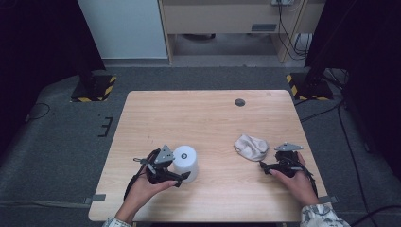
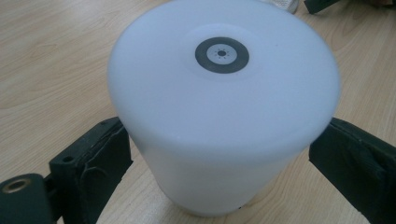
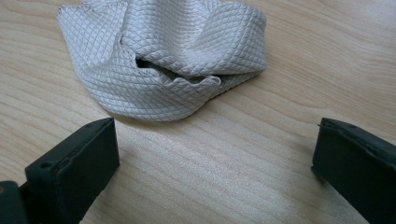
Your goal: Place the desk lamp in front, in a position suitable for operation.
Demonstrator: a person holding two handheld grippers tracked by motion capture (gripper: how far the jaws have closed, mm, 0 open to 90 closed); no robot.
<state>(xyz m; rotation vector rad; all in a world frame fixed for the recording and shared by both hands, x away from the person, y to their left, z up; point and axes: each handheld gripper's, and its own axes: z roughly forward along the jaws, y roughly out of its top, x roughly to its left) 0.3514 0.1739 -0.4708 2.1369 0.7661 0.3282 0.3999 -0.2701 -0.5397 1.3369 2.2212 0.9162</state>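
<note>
A white tapered tub [image 1: 185, 160] with a grey ring on its flat top stands upright near the table's front left. In the left gripper view its body [image 2: 224, 102] sits between the two black jaws, which meet its sides; my left gripper [image 1: 179, 169] [image 2: 219, 158] is shut on it. A crumpled off-white quilted cloth [image 1: 250, 146] [image 3: 163, 56] lies at the front right. Just short of the cloth, my right gripper [image 1: 268, 161] [image 3: 215, 149] is open, with only bare wood between its jaws.
The light wooden table [image 1: 213, 118] has a small dark round disc [image 1: 239, 102] near its far edge. Black stands with yellow-and-black striped bases [image 1: 92, 87] [image 1: 307, 85] sit on the floor beyond both far corners. Cables [image 1: 350, 137] run along the floor at the right.
</note>
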